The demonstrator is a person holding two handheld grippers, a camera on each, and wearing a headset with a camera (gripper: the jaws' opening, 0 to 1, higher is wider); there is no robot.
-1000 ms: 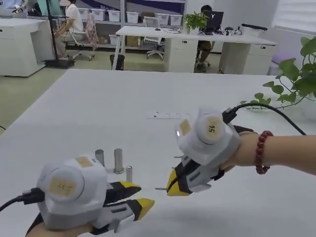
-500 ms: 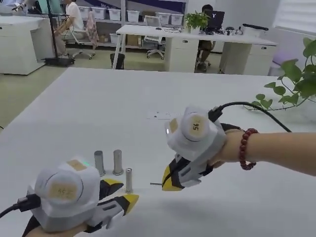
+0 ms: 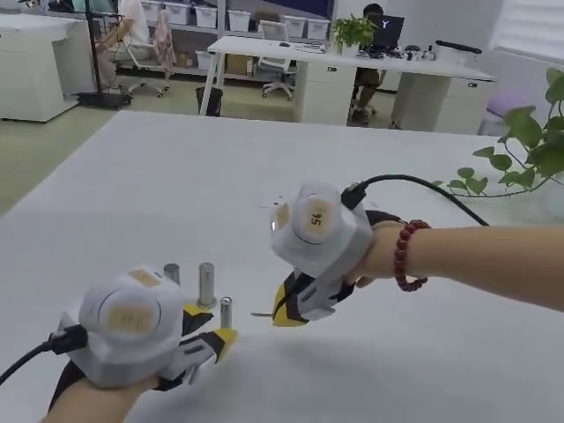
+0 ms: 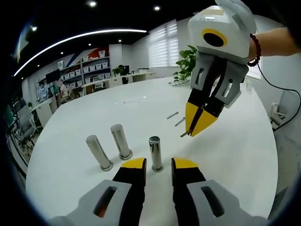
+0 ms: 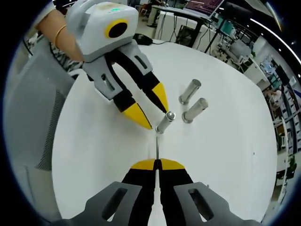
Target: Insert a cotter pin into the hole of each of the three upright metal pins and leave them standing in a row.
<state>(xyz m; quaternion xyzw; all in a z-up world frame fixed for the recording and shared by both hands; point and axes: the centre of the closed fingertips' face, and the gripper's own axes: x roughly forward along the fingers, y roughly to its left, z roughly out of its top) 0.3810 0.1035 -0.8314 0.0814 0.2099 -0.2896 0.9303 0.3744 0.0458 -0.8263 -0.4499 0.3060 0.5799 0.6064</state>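
1. While the right gripper [image 5: 156, 165] has its jaws pinched shut on a cotter pin [image 5: 156, 148], the pin's free end points at the nearest metal pin [image 5: 165, 121] and stops just short of it.
2. Left gripper [image 5: 153, 113]: jaws wide, one tip on either side of that metal pin, low near its base in the left gripper view. They are not clamped on it. I cannot tell whether either tip touches it.
3. Main risk, as I judge it: the metal pin stands free on the counter [image 3: 397, 352]. If I push the cotter pin against its side with the left jaws open, it could tip or skid.
4. Knock-on risk: the two other metal pins [image 4: 120, 140] [image 4: 98, 151] stand close behind. If the first falls, it could knock them over and spoil the row.
5. I cannot make out the hole in any view. If it faces away from the cotter pin, the tip would glance off the round wall, not enter.
6. The cotter pin is thin and held only at its rear end. An off-axis push may swivel it in the jaws or bend it.
7. If the left jaws close off-centre, that alone could tilt the metal pin.
8. Two spare cotter pins [image 4: 172, 115] [image 4: 180, 121] lie on the counter beyond the right gripper. A wide sweep of the wrist might scatter them.
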